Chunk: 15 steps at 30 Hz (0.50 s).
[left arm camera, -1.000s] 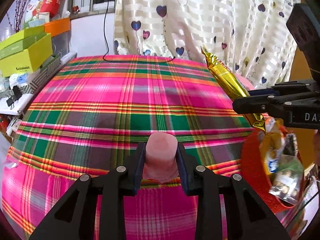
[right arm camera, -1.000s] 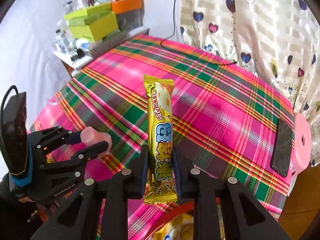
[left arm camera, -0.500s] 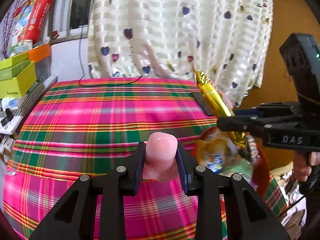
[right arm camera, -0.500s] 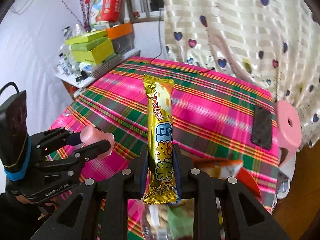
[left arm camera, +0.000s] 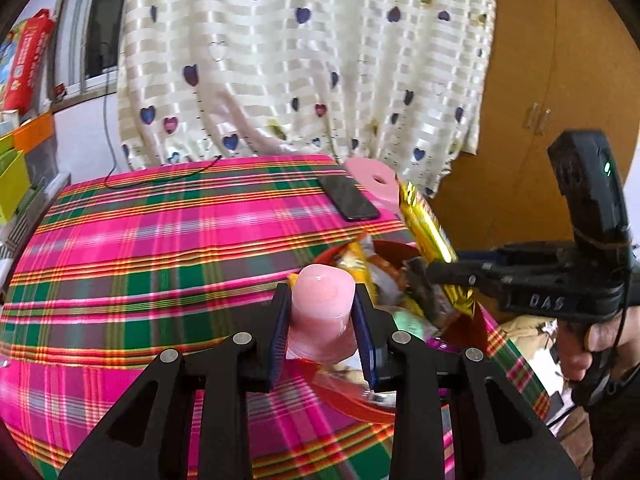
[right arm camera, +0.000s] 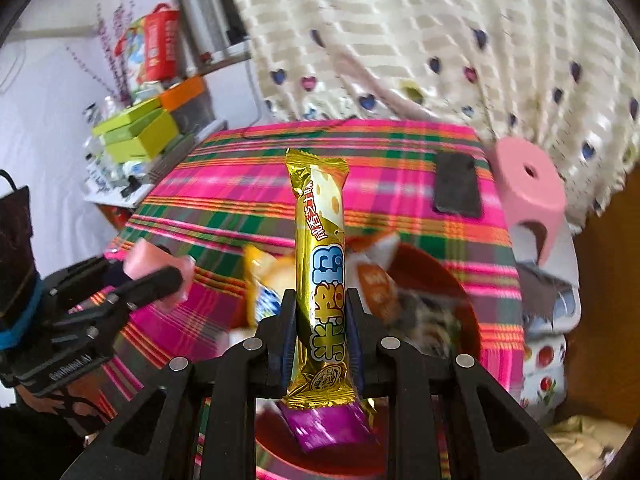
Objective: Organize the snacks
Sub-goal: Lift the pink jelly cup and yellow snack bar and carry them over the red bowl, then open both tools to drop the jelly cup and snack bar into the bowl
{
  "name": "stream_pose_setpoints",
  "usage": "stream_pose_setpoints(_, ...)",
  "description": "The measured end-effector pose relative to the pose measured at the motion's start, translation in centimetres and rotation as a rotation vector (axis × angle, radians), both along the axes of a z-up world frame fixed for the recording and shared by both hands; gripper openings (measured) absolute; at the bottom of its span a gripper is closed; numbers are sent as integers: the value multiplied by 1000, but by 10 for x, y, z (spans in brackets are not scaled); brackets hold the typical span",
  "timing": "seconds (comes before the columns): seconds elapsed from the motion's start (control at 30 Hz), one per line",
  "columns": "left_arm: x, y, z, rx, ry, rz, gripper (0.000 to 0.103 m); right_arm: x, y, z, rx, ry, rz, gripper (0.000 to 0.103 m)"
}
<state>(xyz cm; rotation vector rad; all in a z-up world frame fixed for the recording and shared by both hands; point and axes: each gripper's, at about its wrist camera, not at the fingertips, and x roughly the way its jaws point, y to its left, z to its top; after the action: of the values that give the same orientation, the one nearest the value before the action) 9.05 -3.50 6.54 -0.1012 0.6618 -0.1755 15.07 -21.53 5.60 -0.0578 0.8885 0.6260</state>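
Observation:
My left gripper (left arm camera: 322, 312) is shut on a pink jelly cup (left arm camera: 322, 300), held just left of and over the near rim of a red bowl (left arm camera: 352, 398) that holds several snack packets. My right gripper (right arm camera: 320, 316) is shut on a gold wrapped snack bar (right arm camera: 322, 264), upright above the red bowl (right arm camera: 456, 284). In the left wrist view the right gripper (left arm camera: 436, 272) holds the gold bar (left arm camera: 428, 232) over the bowl's far side. In the right wrist view the left gripper (right arm camera: 160, 272) with the pink cup (right arm camera: 140, 256) is at the left.
A pink and green plaid cloth (left arm camera: 160, 240) covers the table. A black phone (left arm camera: 350, 202) lies at its far right corner beside a pink stool (right arm camera: 528, 184). Green and orange boxes (right arm camera: 140, 132) are stacked at the far left. A heart-print curtain (left arm camera: 300, 60) hangs behind.
Both grippers have swung right toward the red bowl, still holding their snacks. The bowl has come under both, and the phone and stool have come into view.

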Motion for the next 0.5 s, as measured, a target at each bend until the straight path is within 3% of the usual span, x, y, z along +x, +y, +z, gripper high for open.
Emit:
stream_pose_setpoints(0.3, 4, -22, -3, 7, 12, -53, 32, -10, -19, -37, -73, 14, -5, 20)
stream_pose_setpoints(0.5, 10, -30, -6, 15, 28, -64, 32, -1, -38, -62, -66, 53, -85, 21)
